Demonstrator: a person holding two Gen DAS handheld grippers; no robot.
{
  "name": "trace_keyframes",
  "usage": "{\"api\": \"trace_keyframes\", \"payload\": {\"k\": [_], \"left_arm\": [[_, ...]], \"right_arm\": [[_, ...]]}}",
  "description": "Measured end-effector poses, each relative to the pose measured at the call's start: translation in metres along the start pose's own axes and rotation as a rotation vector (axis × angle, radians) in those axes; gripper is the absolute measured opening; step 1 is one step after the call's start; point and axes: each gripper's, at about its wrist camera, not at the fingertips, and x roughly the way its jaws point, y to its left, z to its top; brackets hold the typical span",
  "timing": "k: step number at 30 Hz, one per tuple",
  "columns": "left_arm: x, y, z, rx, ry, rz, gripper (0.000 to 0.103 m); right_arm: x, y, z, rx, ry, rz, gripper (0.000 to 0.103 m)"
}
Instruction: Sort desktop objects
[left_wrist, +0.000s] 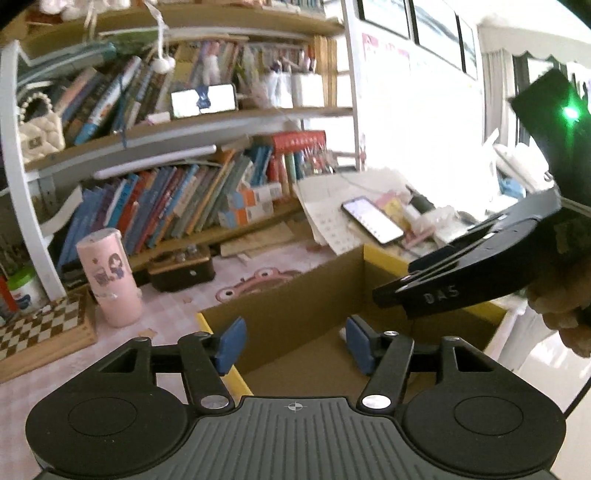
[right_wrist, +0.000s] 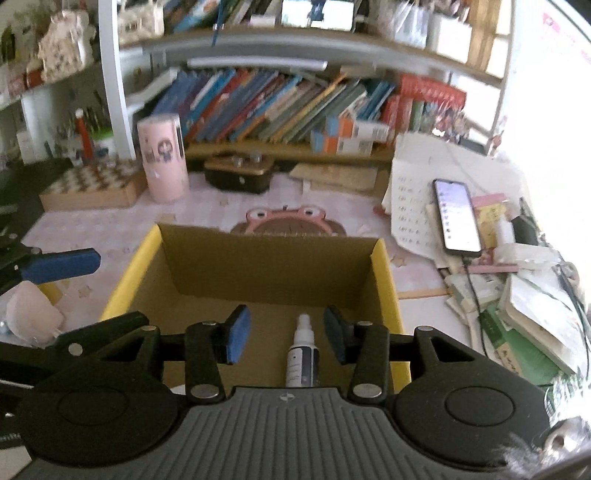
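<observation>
An open cardboard box (right_wrist: 384, 273) with yellow-edged flaps stands on the pink desk mat; it also shows in the left wrist view (left_wrist: 288, 306). A small spray bottle (right_wrist: 302, 350) lies on the box floor. My right gripper (right_wrist: 286, 339) is open and empty above the box, the bottle below its fingers. My left gripper (left_wrist: 291, 343) is open and empty over the box's left edge. The right gripper's body (left_wrist: 472, 273) shows at the right of the left wrist view. A blue fingertip (right_wrist: 61, 264) of the left gripper shows at the left of the right wrist view.
A pink cylinder (right_wrist: 162, 157), a chequered wooden board (right_wrist: 92, 184) and a dark box (right_wrist: 238, 173) stand behind the cardboard box. A lit phone (right_wrist: 456, 218) lies on papers and books at the right. Bookshelves (right_wrist: 280, 103) line the back.
</observation>
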Motion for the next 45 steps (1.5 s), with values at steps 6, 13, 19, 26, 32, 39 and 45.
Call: {"api": "trace_keyframes", "payload": {"k": [6, 13, 19, 26, 32, 39, 45], "left_arm": [[-0.038, -0.004, -0.005, -0.009, -0.059, -0.004, 0.071], [-0.077, -0.013, -0.02, 0.007, -0.085, -0.008, 0.076], [-0.109, -0.014, -0.039, 0.002, -0.073, 0.005, 0.08], [-0.14, -0.014, -0.068, -0.004, -0.033, 0.026, 0.082], [-0.155, -0.012, -0.093, -0.01, 0.015, 0.054, 0.082], [-0.17, -0.009, -0.119, -0.036, 0.065, 0.081, 0.084], [-0.183, -0.01, -0.142, -0.055, 0.108, 0.099, 0.085]], "right_arm": [[-0.047, 0.005, -0.014, 0.049, -0.089, -0.035, 0.044], [-0.093, 0.013, -0.044, 0.122, -0.155, -0.082, 0.045], [-0.118, 0.026, -0.075, 0.174, -0.158, -0.101, 0.045], [-0.135, 0.05, -0.112, 0.221, -0.133, -0.103, 0.046], [-0.14, 0.073, -0.136, 0.216, -0.103, -0.088, 0.046], [-0.144, 0.102, -0.163, 0.224, -0.071, -0.064, 0.047], [-0.145, 0.13, -0.186, 0.239, -0.037, -0.051, 0.05]]}}
